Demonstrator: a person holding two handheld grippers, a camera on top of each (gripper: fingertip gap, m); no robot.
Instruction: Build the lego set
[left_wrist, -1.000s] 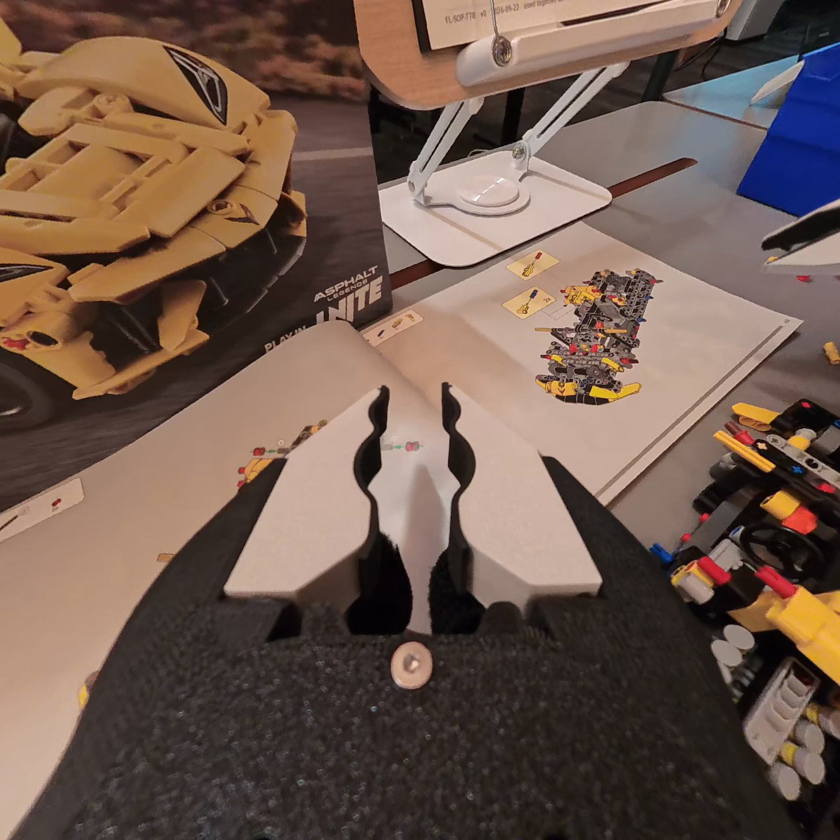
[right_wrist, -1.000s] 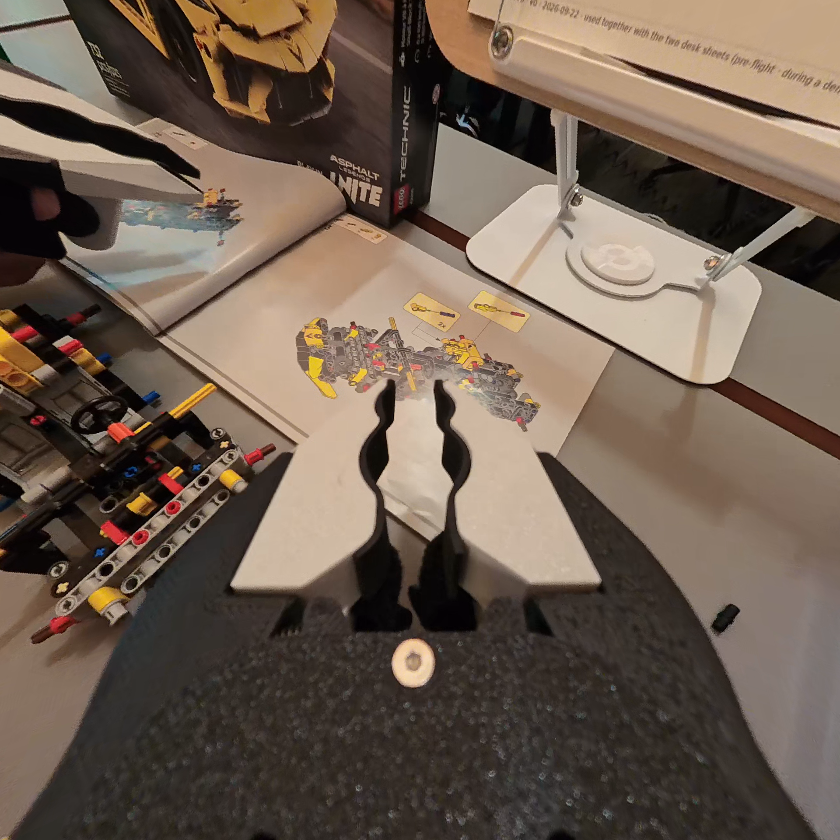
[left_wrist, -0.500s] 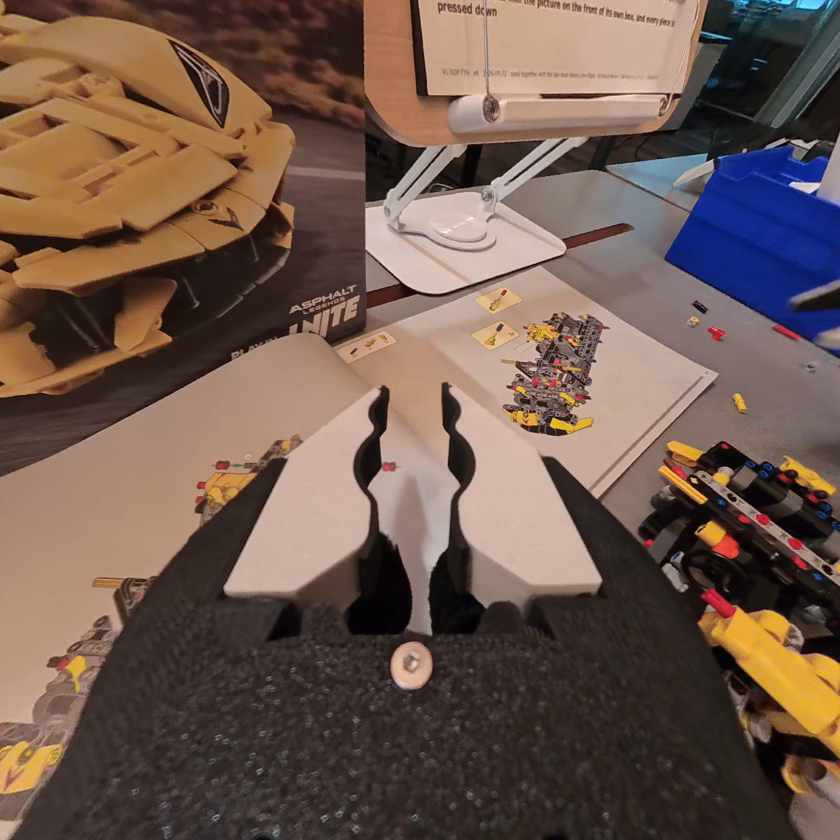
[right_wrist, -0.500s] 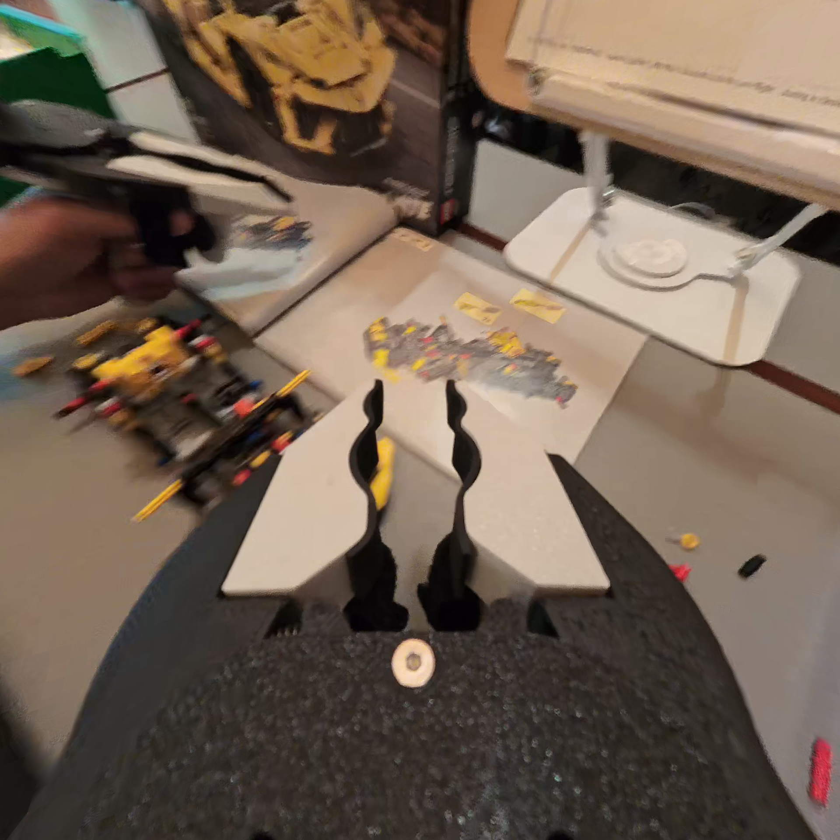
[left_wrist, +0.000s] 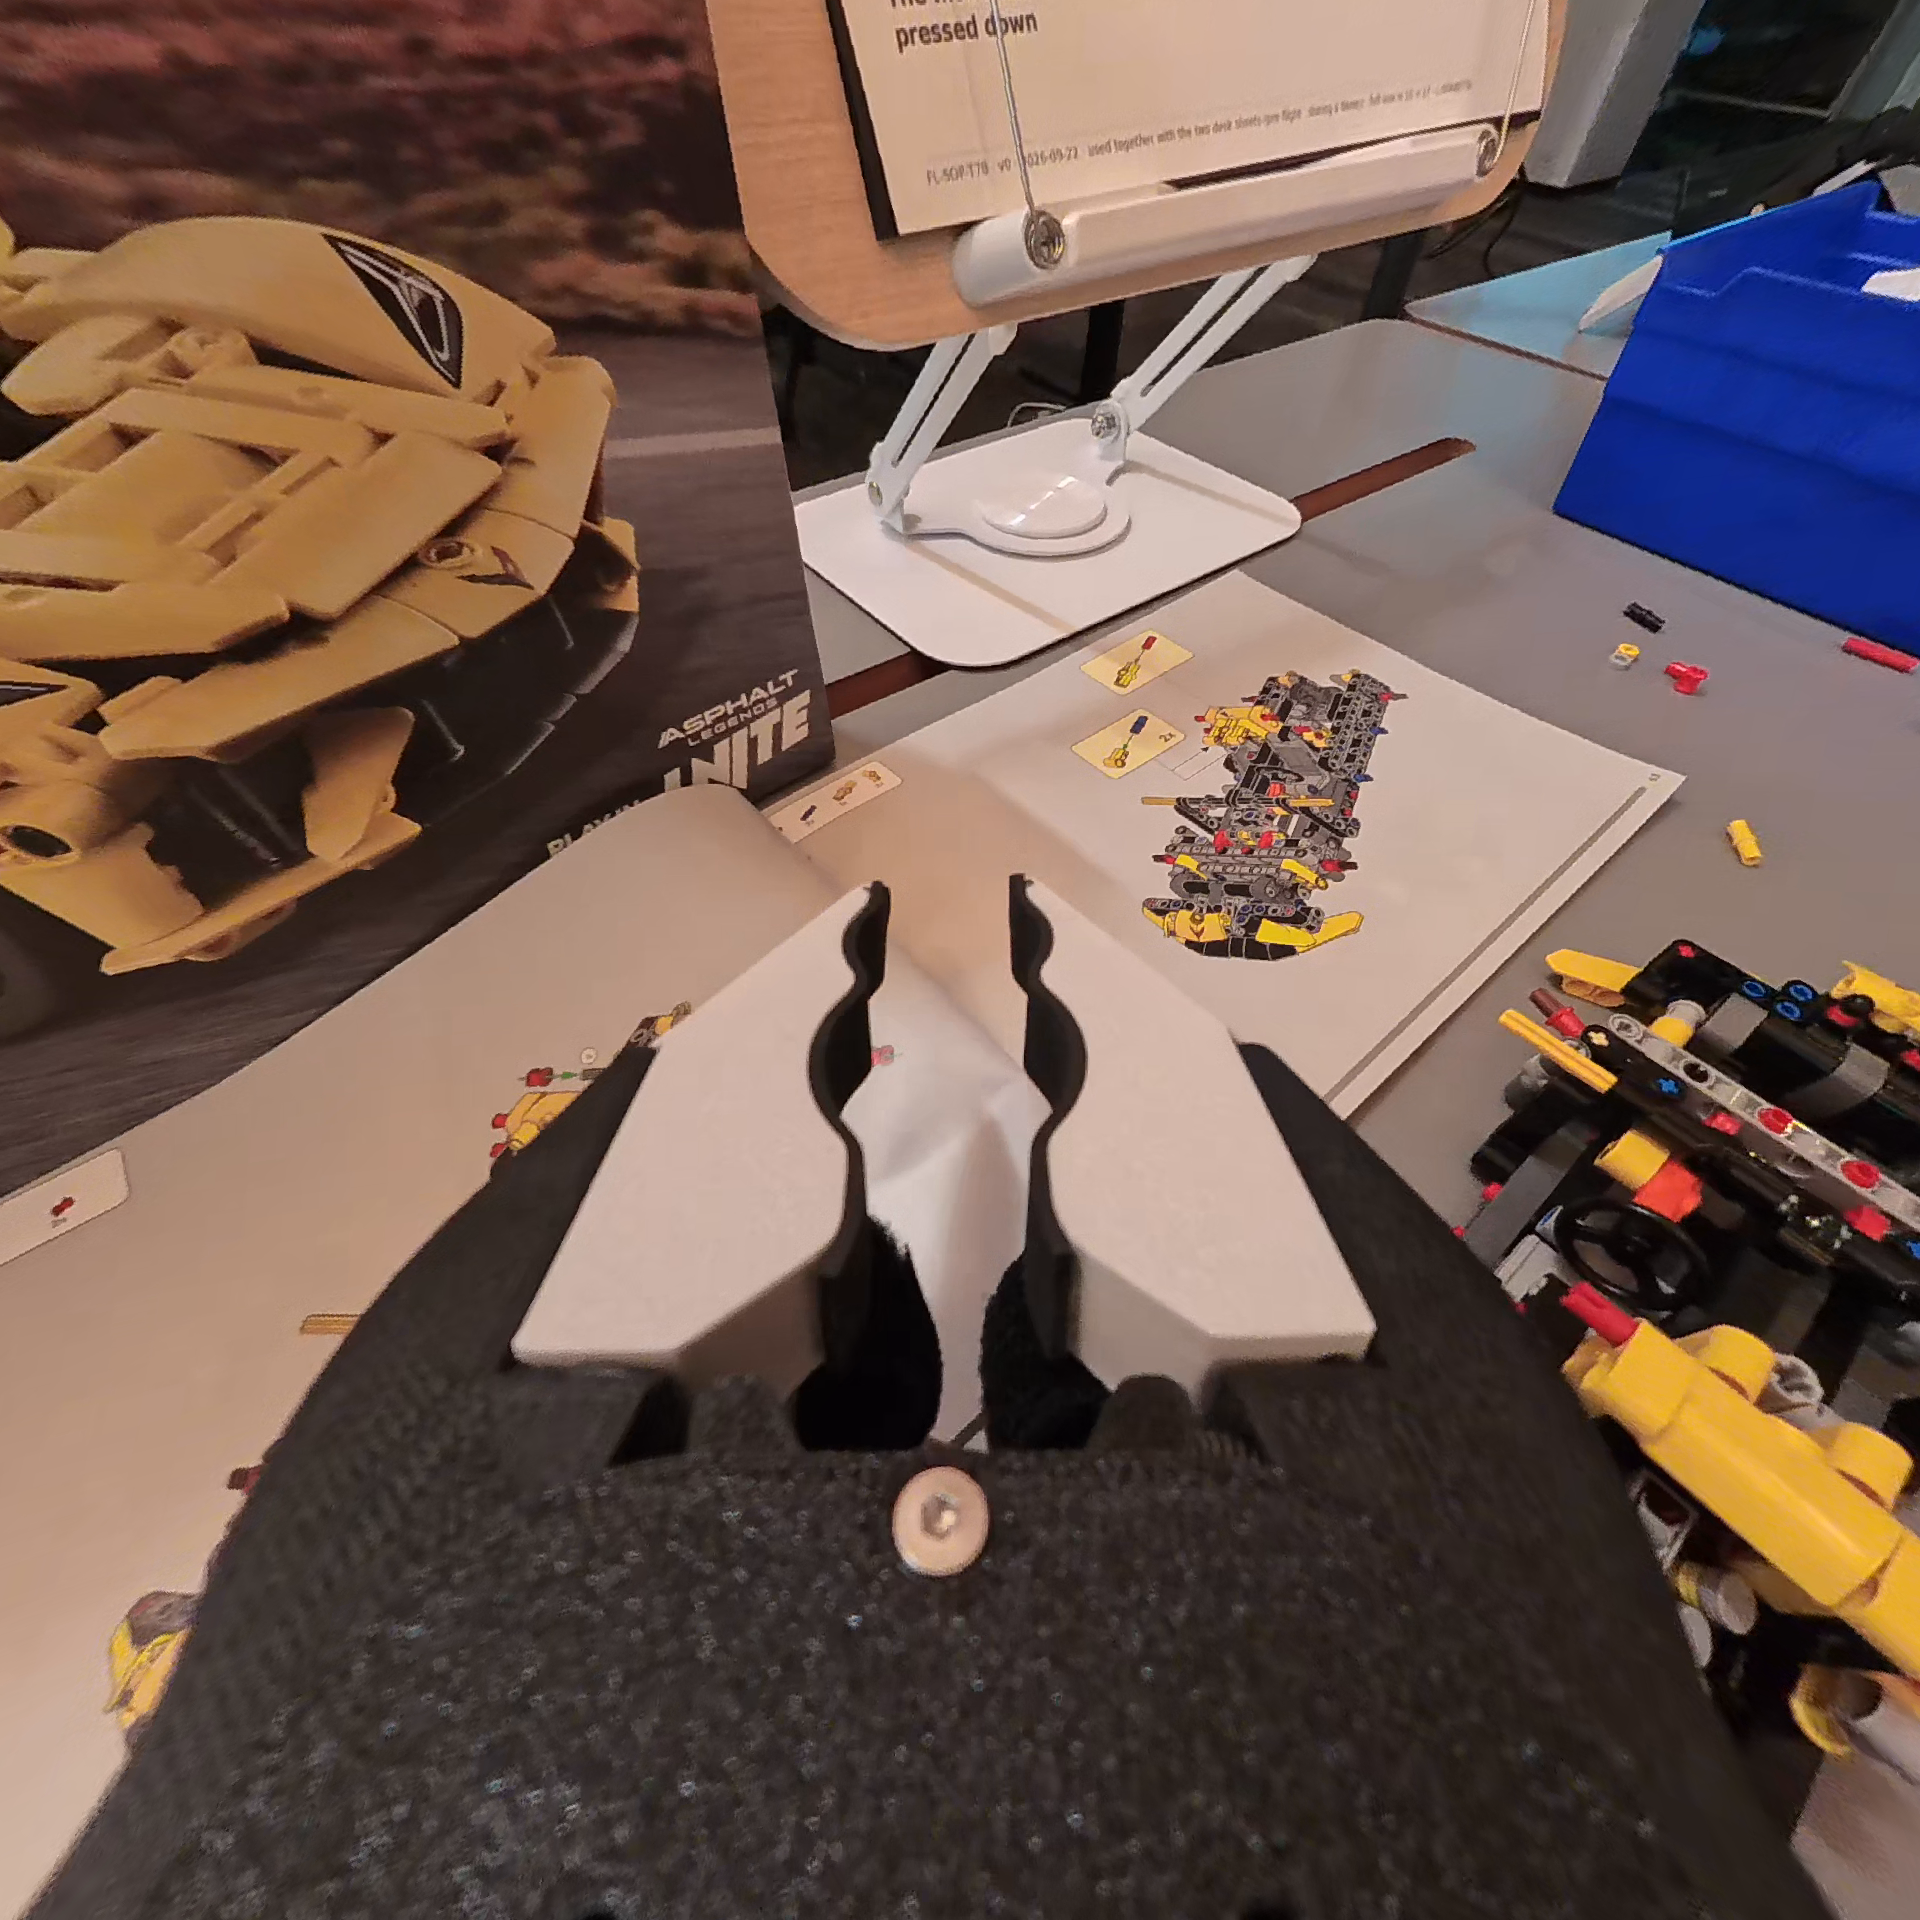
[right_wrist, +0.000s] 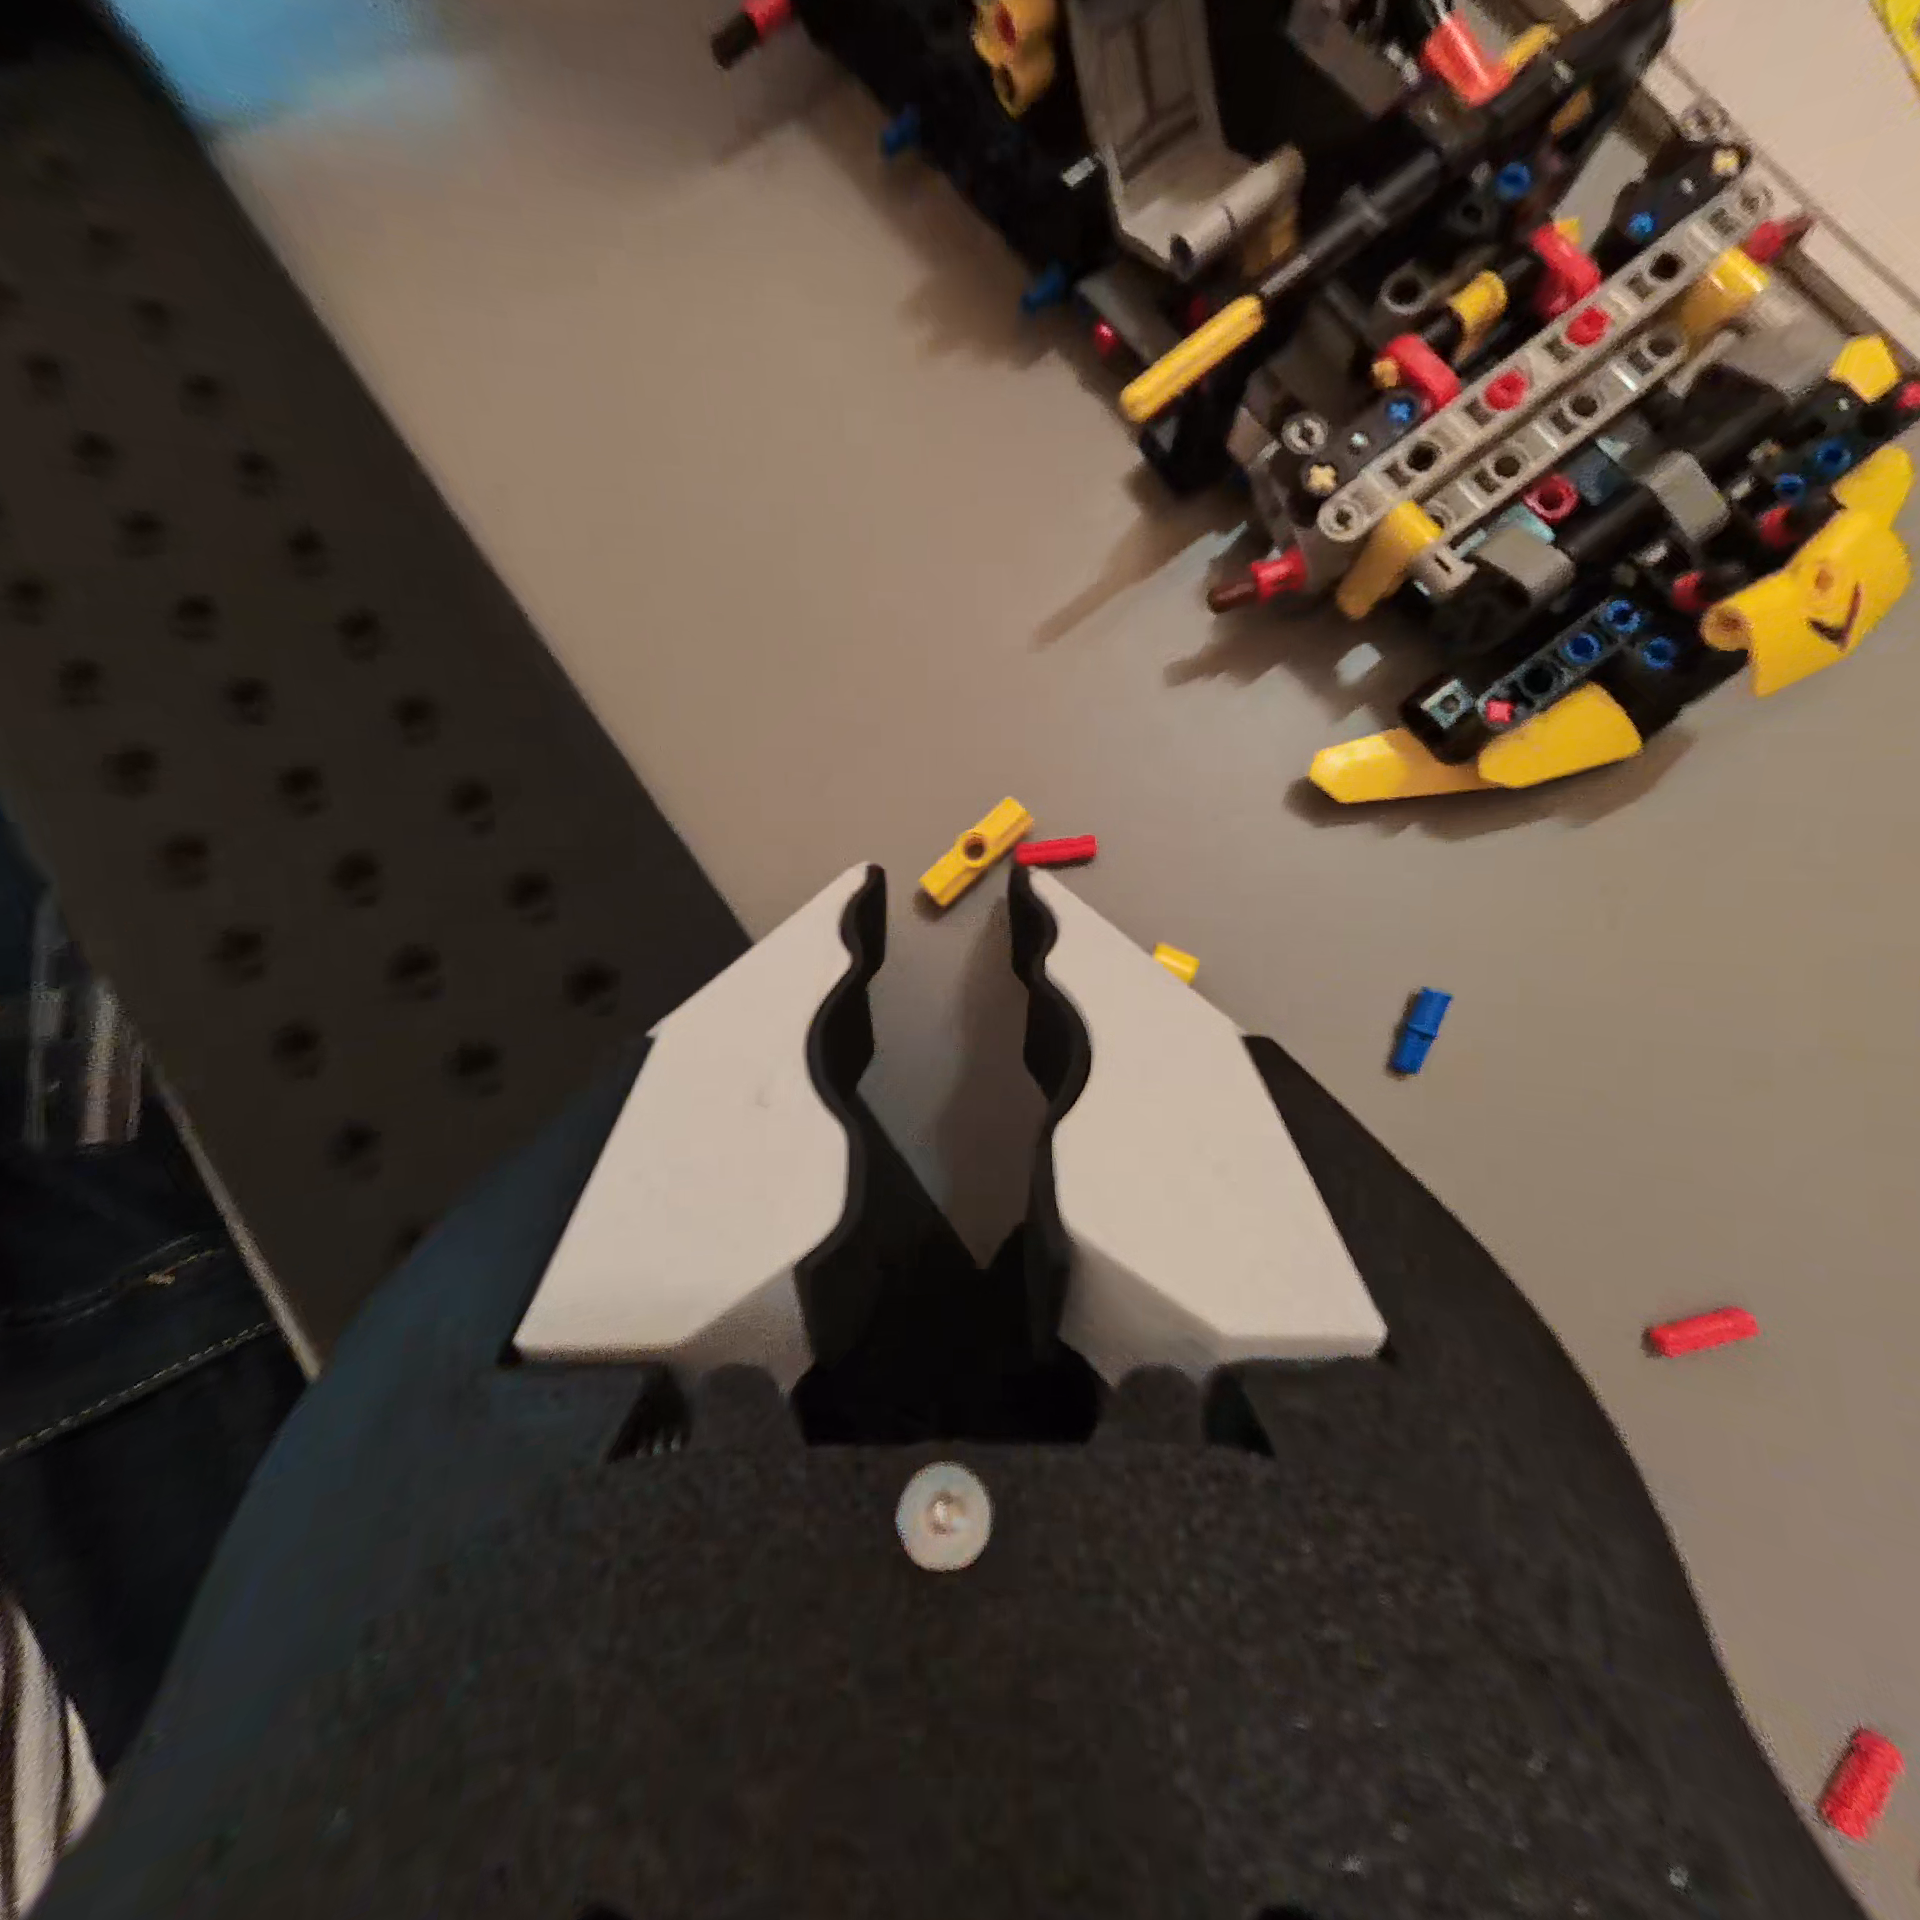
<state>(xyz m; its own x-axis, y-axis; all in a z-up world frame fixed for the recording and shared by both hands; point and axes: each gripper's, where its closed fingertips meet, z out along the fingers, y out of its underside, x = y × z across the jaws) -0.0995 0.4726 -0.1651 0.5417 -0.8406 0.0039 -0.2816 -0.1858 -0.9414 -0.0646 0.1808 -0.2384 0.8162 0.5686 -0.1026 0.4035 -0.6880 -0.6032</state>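
Note:
The half-built black, grey and yellow lego car (right_wrist: 1507, 416) lies on the grey table; it also shows at the right of the left wrist view (left_wrist: 1714, 1195). My right gripper (right_wrist: 945, 883) is open and empty, pointing down at the table. A small yellow connector (right_wrist: 975, 852) and a red pin (right_wrist: 1055, 850) lie just beyond its tips. My left gripper (left_wrist: 945, 894) is open and empty, hovering over the open instruction booklet (left_wrist: 1351, 831).
Loose pieces lie near the right gripper: a blue pin (right_wrist: 1418, 1029), red pins (right_wrist: 1701, 1332) (right_wrist: 1860, 1779), a yellow bit (right_wrist: 1176, 961). A perforated dark panel (right_wrist: 260, 623) runs along the table edge. The set's box (left_wrist: 364, 520), a white document stand (left_wrist: 1039, 540) and a blue bin (left_wrist: 1766, 416) stand behind. Tip to tip, the grippers are about 30 cm apart.
My right gripper has swung down and left from over the booklet to the table near loose pieces by the car. My left gripper shifted slightly over the booklet.

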